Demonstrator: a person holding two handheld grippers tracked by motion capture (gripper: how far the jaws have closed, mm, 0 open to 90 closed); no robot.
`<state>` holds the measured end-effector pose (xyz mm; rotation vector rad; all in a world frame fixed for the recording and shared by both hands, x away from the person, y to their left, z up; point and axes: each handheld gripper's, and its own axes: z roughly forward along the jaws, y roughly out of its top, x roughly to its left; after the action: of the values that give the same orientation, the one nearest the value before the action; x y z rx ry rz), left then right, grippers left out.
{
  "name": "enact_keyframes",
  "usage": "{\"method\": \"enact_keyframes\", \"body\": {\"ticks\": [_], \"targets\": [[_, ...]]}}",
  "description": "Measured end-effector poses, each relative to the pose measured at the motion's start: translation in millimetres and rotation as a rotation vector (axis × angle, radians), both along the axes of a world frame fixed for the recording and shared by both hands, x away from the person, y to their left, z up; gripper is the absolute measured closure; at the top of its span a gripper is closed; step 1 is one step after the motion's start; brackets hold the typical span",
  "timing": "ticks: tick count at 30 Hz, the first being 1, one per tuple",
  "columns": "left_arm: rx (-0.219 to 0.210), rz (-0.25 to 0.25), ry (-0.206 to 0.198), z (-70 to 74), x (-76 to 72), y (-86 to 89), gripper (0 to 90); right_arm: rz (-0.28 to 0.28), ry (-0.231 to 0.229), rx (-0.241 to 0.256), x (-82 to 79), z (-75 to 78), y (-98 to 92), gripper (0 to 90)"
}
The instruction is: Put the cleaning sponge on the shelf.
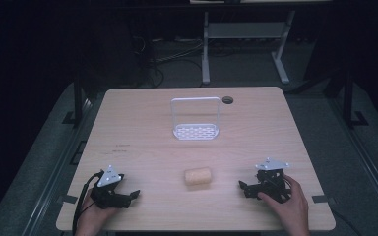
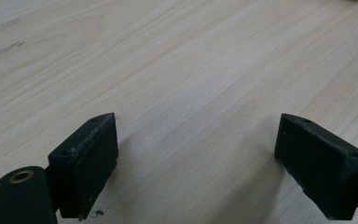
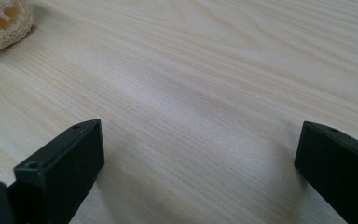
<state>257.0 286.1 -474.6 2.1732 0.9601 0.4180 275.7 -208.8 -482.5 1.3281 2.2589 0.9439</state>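
left gripper (image 1: 128, 195) lower left of high view, hand (image 1: 94, 220) behind it, jaws wide apart, empty | right gripper (image 1: 246, 187) lower right, hand (image 1: 288, 202) gripping, jaws wide apart, empty | loofah piece (image 1: 198, 176) lower centre between them | white rack (image 1: 196, 119) centre, upright on table (image 1: 142, 147)

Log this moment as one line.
left gripper: open, on table | right gripper: open, on table | loofah: between them, untouched | white rack: far centre
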Motion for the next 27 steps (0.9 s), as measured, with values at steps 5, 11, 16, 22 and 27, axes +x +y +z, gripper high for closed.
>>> {"method": "enact_keyframes", "body": {"ticks": [5,11,16,22,27], "targets": [[-0.006,-0.003,0.001,0.0,-0.4,0.2,13.4,0.000,0.000,0.000,0.0,0.0,0.0,0.9],[-0.010,-0.023,0.013,2.4,-1.0,-0.6,13.7,0.001,-0.001,-0.001,0.1,0.0,-0.1,1.0],[-0.013,-0.058,0.007,7.3,-2.2,-3.7,14.1,0.000,0.000,0.000,0.0,0.0,0.0,0.9],[-0.015,-0.080,0.017,11.0,2.6,-5.6,14.1,0.001,-0.001,0.000,0.1,0.0,-0.1,0.9],[-0.025,-0.093,0.011,16.7,4.8,-8.7,14.1,0.000,-0.001,0.000,0.0,0.0,0.0,1.0]]}}
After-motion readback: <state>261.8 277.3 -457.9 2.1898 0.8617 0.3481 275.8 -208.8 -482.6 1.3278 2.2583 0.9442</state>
